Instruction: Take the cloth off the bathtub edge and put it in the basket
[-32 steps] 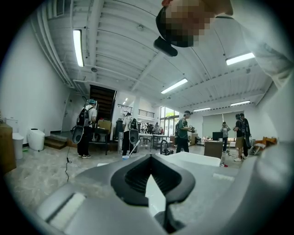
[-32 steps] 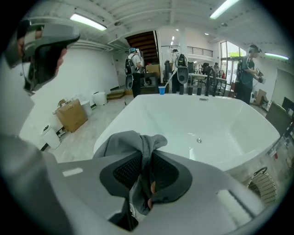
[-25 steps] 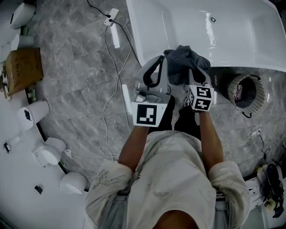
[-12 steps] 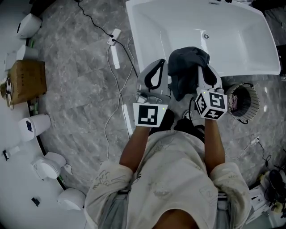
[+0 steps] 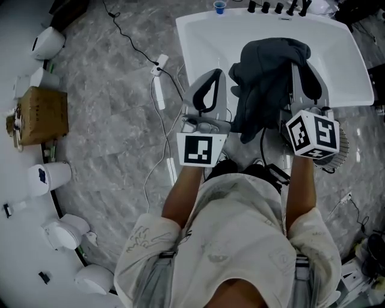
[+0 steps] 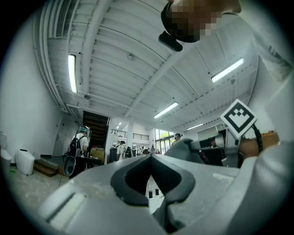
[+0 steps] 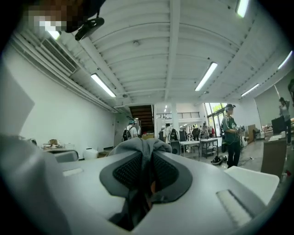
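A dark grey cloth [image 5: 264, 78] hangs in the air over the white bathtub [image 5: 201, 36], clear of its edge. My right gripper [image 5: 301, 69] is shut on it. In the right gripper view the cloth [image 7: 138, 146] bunches between the ribbed pads and spills over the tips of the right gripper [image 7: 146, 156]. My left gripper [image 5: 209, 78] is held up beside it, shut, with nothing in it. In its own view the tips of the left gripper [image 6: 150, 157] meet. The basket [image 5: 344, 146] on the floor is mostly hidden behind the right gripper's marker cube.
Small bottles [image 5: 271, 7] and a blue cup [image 5: 220, 6] stand on the tub's far rim. White cables and a power strip [image 5: 159, 96] lie on the grey stone floor to the left. A cardboard box [image 5: 39, 114] and white containers [image 5: 48, 177] line the left edge.
Both grippers have risen toward the camera. The right one has carried the cloth up off the tub edge and to the right, and its cube now covers most of the basket.
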